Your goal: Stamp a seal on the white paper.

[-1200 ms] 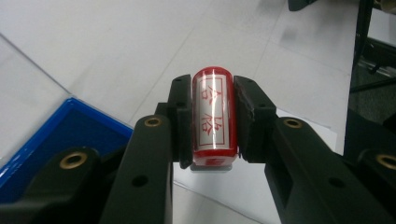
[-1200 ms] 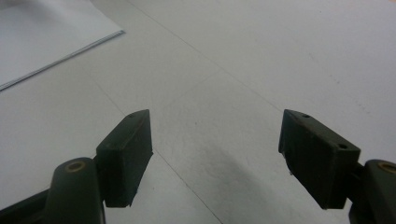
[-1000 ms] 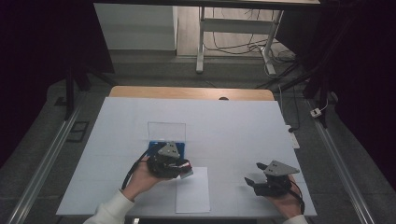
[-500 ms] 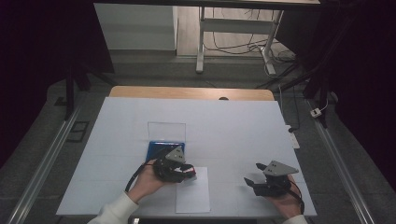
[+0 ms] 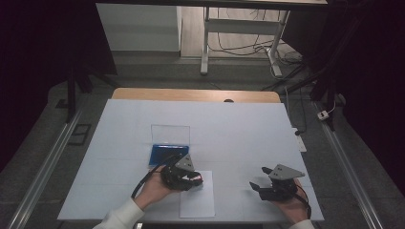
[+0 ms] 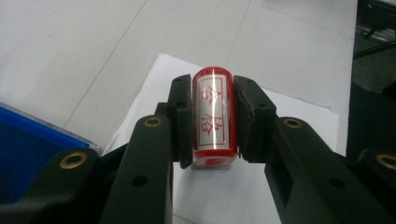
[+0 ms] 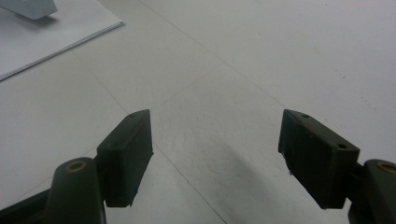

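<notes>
A red stamp (image 6: 212,116) with red characters on its label is clamped between the jaws of the left gripper (image 5: 184,175), right over the white paper sheet (image 5: 197,200), beside the blue ink pad (image 5: 165,153). The right gripper (image 5: 267,187) is held wide apart with nothing in it, low over the table (image 5: 248,129).

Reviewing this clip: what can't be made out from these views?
- Stamp, left gripper view: its underside faces away; whether it touches the paper sheet is hidden by the jaws.
- Blue ink pad, high view: near edge covered by the left gripper; too small to see detail.
- Right gripper, high view: the hand covers its rear.
</notes>
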Action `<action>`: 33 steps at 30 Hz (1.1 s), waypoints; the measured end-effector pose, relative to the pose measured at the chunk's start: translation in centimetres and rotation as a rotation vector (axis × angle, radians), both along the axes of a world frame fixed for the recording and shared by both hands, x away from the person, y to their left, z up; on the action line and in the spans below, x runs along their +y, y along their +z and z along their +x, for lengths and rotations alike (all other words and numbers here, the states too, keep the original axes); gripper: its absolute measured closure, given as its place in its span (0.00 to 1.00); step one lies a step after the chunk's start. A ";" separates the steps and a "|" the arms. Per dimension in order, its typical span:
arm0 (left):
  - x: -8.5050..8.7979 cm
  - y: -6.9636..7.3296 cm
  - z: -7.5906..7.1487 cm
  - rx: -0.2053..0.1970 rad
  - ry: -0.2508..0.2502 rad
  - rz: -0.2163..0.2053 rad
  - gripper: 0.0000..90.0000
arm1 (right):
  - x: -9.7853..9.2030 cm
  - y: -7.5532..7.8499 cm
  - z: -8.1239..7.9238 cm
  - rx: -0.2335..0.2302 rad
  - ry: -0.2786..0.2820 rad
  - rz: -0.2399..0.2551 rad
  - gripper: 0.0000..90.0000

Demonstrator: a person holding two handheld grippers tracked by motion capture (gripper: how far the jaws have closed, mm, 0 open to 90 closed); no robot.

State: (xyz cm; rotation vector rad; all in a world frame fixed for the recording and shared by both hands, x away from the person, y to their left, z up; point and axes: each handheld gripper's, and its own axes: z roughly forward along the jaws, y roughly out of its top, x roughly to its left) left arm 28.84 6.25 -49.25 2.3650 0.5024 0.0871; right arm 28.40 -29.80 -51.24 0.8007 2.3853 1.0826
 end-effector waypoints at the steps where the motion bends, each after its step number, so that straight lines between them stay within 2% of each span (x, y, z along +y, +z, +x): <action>1: 0.0 0.0 0.0 0.000 0.000 0.000 0.77 | 0.0 0.0 0.0 0.000 0.000 0.001 0.29; 17: -0.5 -0.5 -0.1 -0.002 -0.010 0.036 0.77 | 0.0 0.0 0.1 0.003 0.001 -0.002 0.29; 27: -0.4 -0.6 -0.1 0.003 -0.010 0.035 0.77 | 0.0 0.0 0.0 0.007 -0.001 -0.003 0.29; 33: -0.7 -0.6 -0.3 -0.009 -0.014 0.055 0.77 | 0.0 0.0 0.0 0.007 -0.002 -0.009 0.29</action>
